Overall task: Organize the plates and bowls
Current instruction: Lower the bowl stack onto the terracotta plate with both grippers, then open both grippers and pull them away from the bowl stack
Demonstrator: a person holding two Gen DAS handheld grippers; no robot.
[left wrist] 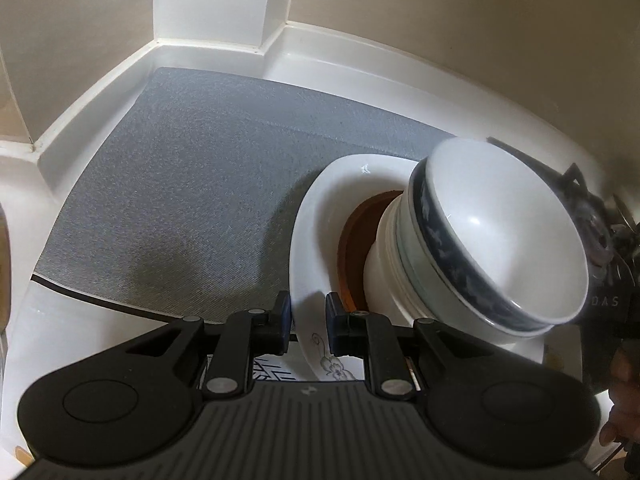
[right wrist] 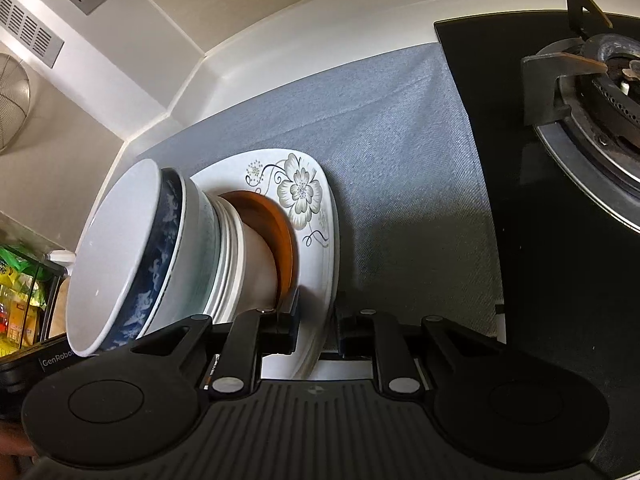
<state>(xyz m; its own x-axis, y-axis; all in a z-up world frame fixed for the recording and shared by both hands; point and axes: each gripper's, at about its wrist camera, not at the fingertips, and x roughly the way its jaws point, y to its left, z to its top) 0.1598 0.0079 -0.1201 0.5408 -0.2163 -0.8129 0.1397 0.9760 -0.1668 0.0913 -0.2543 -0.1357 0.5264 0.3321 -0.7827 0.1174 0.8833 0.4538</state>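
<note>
A white flower-patterned plate point(left wrist: 316, 216) point(right wrist: 316, 208) carries a brown saucer point(left wrist: 352, 236) point(right wrist: 280, 232) and a stack of nested bowls; the top bowl point(left wrist: 504, 240) point(right wrist: 120, 248) is white with a dark blue band. My left gripper point(left wrist: 308, 324) is shut on one edge of the plate. My right gripper point(right wrist: 318, 328) is shut on the opposite edge. The plate and stack sit over a grey mat point(left wrist: 192, 184) point(right wrist: 400, 140); whether they touch it I cannot tell.
The white counter ends at a raised back ledge point(left wrist: 216, 44) and beige wall. A black gas hob with a burner point(right wrist: 592, 92) lies right of the mat. A wire strainer point(right wrist: 12, 100) hangs at left, above packaged goods point(right wrist: 20, 292).
</note>
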